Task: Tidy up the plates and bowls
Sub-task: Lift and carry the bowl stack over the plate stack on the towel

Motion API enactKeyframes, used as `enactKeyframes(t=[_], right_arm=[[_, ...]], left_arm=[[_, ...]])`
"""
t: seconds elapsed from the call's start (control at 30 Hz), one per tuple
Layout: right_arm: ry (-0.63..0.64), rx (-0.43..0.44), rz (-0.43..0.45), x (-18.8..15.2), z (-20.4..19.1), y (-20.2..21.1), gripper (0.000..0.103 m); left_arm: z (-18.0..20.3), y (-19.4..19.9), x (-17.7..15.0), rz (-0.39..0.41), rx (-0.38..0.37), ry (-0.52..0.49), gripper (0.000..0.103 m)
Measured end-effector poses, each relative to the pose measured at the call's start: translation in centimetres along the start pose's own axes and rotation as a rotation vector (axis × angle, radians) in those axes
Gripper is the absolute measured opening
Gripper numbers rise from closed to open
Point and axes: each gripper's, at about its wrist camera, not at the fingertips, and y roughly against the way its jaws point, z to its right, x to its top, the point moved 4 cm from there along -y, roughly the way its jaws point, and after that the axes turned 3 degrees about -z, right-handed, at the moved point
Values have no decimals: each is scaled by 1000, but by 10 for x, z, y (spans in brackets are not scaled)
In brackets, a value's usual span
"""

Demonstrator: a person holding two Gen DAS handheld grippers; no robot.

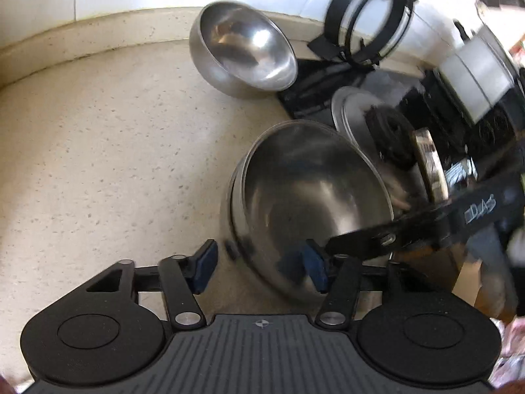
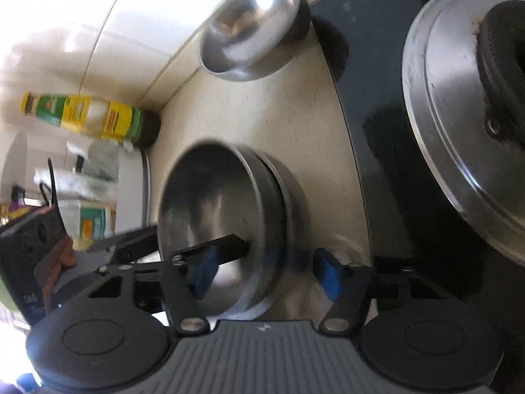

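Observation:
A stack of steel bowls [image 1: 308,190] sits on the beige counter [image 1: 115,151], one nested in another; it also shows in the right wrist view [image 2: 223,216]. My left gripper [image 1: 262,267] is open, its fingers on either side of the stack's near rim, one blue pad inside the bowl. My right gripper [image 2: 265,271] is open, straddling the opposite rim, its left pad inside the bowl. A single steel bowl [image 1: 242,49] stands farther back by the wall, and shows in the right wrist view [image 2: 252,26].
A black stove [image 1: 328,78] with a steel burner plate [image 2: 459,105] lies to the right. A round black-framed object [image 1: 367,16] leans on the wall. A yellow-labelled bottle [image 2: 88,115] and packets stand at the counter's far end.

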Motion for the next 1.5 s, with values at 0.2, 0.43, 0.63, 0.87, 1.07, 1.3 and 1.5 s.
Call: enactKeyframes(t=[0.2,0.43,0.63,0.87,1.07,1.3,1.5], right_arm=[[14,41,38,9,-10,21,76],[87,26,174,86,-48,56,76],[129,-97,219,160,-53,34,76],[287,-257,235,167,-59,29,100],[255,-288,251,166,-43,38,103],[155,-192,179,178,-20,13,101],[68,-80,120,176,0,9,81]], left_arm=[[12,21,12,60,52,-5,49],[11,44,77,171,76,13,50],[-14,23,142,227,110,64,47],[-36,17,143,275,179,41,64],[-48,31,125,305,150,45,76],[-43,1,133,286,38,94,80],[-60,-27,131,249,14,184,65]])
